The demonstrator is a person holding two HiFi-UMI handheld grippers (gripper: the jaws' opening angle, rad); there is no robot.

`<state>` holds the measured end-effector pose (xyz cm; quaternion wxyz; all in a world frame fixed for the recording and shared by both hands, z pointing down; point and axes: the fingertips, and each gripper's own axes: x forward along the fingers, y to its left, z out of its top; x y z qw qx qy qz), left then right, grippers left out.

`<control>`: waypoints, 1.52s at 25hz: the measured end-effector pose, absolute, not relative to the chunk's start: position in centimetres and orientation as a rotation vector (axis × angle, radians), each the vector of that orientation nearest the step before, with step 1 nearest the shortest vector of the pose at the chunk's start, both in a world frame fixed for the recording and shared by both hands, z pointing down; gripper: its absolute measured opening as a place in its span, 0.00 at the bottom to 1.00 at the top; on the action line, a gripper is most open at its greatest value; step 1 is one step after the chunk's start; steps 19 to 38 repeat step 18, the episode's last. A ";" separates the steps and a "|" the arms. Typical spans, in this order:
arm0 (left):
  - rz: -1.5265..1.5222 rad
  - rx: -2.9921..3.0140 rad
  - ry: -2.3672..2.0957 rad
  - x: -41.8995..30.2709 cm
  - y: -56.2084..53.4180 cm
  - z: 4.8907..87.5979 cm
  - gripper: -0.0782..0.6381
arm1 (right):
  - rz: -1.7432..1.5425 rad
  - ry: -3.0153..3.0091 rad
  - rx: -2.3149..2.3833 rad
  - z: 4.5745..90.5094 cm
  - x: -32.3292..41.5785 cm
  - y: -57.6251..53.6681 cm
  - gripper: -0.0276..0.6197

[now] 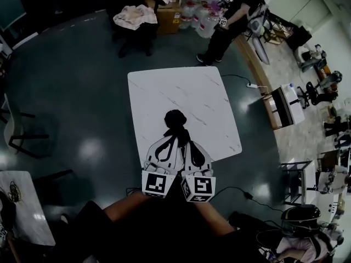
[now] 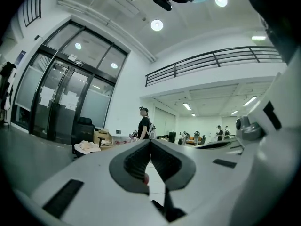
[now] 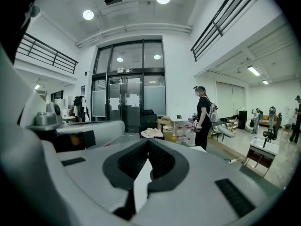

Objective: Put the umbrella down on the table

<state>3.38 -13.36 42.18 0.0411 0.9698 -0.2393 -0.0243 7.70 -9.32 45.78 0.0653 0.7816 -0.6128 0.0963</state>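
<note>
Seen from above your head, a white marble-patterned table [image 1: 208,103] stands on a dark, glossy floor [image 1: 77,92]. The black umbrella [image 1: 175,120] lies on the table as a bunched dark shape, close to the edge nearest you.

Your two hand-held tongs sit side by side just on your side of the umbrella, both pointing at it. From above their tips overlap its near end, and you cannot tell whether they touch it.

The left gripper [image 1: 173,140] has its jaws pressed together with nothing between them, as its own view shows [image 2: 150,143]. The right gripper [image 1: 185,143] is the same: jaws together and empty [image 3: 148,143], with the white tabletop showing below them.

Beyond the table's far side, a person in black [image 1: 233,15] stands near clear water bottles [image 1: 197,14]. A dark office chair [image 1: 137,29] there holds a pale cloth [image 1: 135,16].
</note>
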 end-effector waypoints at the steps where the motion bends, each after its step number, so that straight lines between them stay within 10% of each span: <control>1: -0.072 2.973 -0.733 3.4 -13.2 42.2 0.13 | 0.288 -1.852 2.355 45.9 7.6 -9.2 0.07; 38: -0.036 3.091 -0.639 7.4 -8.5 42.1 0.13 | 0.208 -1.795 2.363 46.1 9.8 -5.2 0.07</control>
